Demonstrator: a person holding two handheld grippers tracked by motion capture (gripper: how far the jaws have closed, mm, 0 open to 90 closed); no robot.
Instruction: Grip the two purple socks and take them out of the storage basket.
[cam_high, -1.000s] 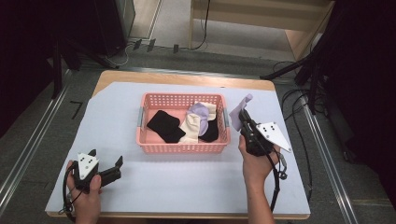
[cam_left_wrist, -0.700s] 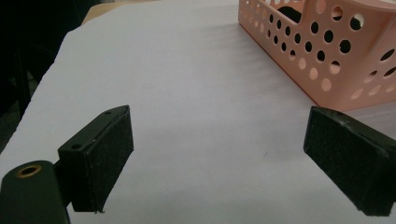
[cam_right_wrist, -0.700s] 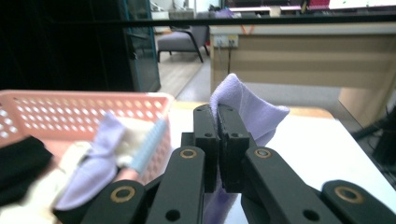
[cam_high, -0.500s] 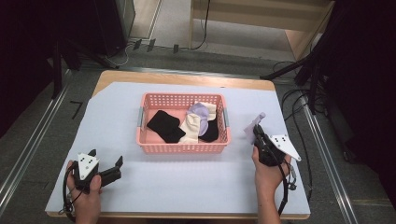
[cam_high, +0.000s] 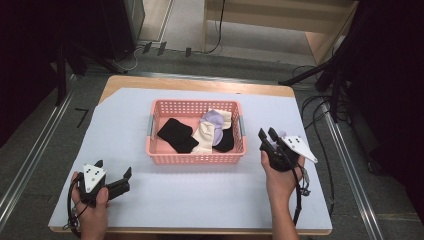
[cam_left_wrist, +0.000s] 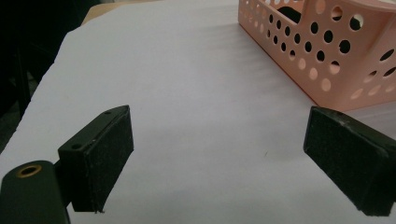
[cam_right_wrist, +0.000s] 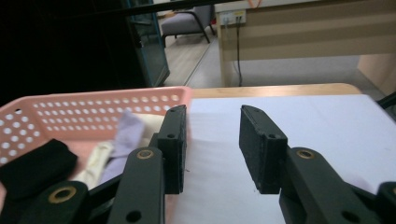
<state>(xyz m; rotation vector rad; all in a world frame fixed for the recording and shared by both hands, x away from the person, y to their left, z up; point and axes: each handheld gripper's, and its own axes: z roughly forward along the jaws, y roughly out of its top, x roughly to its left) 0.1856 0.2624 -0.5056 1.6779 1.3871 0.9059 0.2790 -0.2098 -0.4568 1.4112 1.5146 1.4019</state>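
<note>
A rectangular wooden table (cam_high: 190, 83) carries a smooth pale sheet (cam_high: 200, 200) that covers nearly all of its top, leaving a bare strip of wood along the far edge and one cut far-left corner. Wide open sheet lies in front of and on both sides of the one basket (cam_high: 196, 158), a pink plastic rectangle with perforated walls that stands at the middle, nearer the far edge.

In the basket lie soft folded socks: a black one (cam_high: 177, 135) flat at the left, a cream one (cam_high: 205, 138) in the middle, a lilac one (cam_high: 213, 119) bunched on top of it, and another dark one (cam_high: 227, 142) at the right wall.

There are two grippers, each in a hand. The right gripper (cam_high: 267, 135) sits just right of the basket's right end, low over the sheet; its jaws have just been opening and stand a narrow gap apart with nothing between the rough black pads (cam_right_wrist: 255, 140). The left gripper (cam_high: 125, 174) rests at the near left, well clear of the basket, jaws wide and empty over bare sheet.
</note>
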